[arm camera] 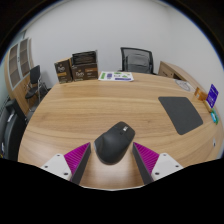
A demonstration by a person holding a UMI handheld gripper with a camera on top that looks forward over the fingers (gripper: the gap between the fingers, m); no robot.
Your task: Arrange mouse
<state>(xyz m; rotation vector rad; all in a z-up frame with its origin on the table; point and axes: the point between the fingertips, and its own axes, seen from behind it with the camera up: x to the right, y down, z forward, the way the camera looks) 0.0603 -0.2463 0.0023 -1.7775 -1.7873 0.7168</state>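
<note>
Office furniture ringed a broad wooden table point(90, 110): a black chair point(12, 130) stood at its left edge, shelving with boxes point(78, 68) lined the far wall, and another black office chair point(136, 59) sat beyond the table. Near the front edge, the black mouse point(117, 142) rested on the wood between the fingers of the gripper point(113, 159), which stood wide open with a gap on either side of it. Farther right, a dark mouse pad point(183, 112) lay flat, well apart from the mouse.
</note>
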